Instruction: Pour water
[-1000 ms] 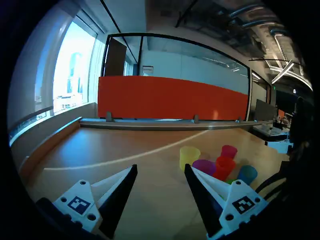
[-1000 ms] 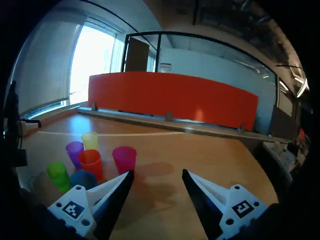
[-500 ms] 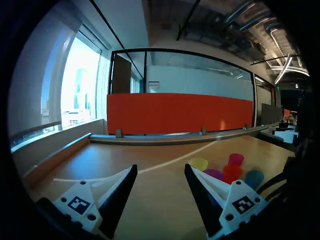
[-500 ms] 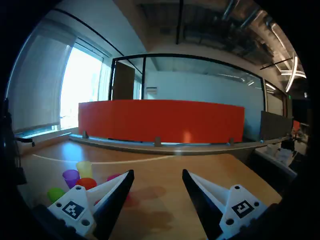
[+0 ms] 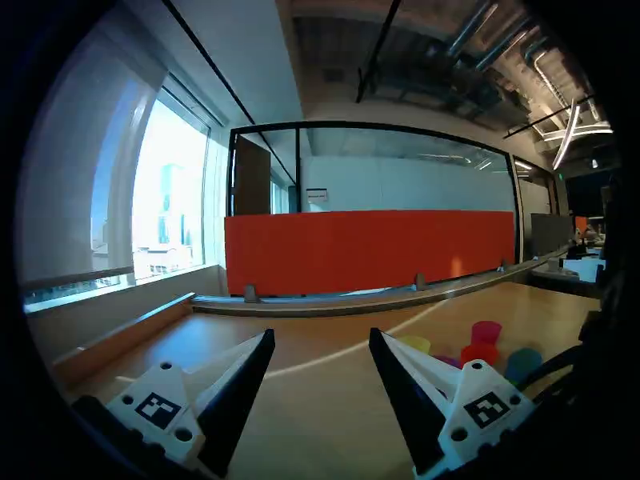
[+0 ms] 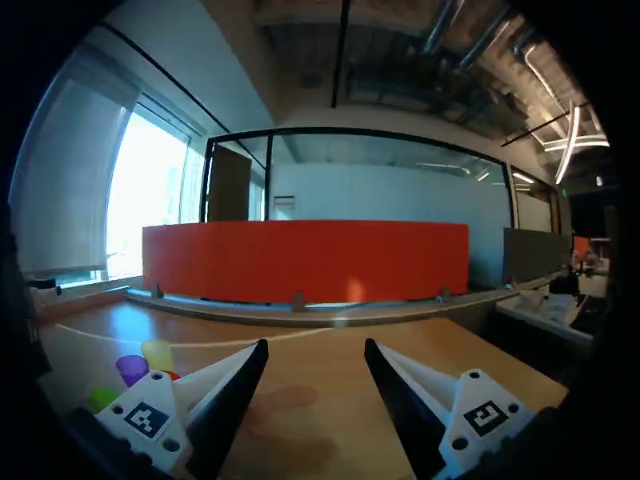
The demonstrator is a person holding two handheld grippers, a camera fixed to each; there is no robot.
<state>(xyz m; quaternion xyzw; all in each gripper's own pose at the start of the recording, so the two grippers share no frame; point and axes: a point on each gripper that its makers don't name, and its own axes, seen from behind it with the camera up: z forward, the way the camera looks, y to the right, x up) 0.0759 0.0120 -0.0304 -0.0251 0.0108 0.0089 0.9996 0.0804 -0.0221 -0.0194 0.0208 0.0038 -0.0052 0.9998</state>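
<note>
We're tilting up on both sides: in the left gripper view the magenta cup [image 5: 486,331] and its neighbours have sunk low beside our left gripper [image 5: 321,333]; in the right gripper view the yellow cup [image 6: 158,354] drops toward the right gripper [image 6: 316,342], with more ceiling [image 6: 384,56] overhead

Left gripper view: tabletop [image 5: 320,416] bare at centre and lower left; cups [image 5: 485,332] clustered, obstructing lower right; orange partition [image 5: 368,248] closes the far edge.
</note>
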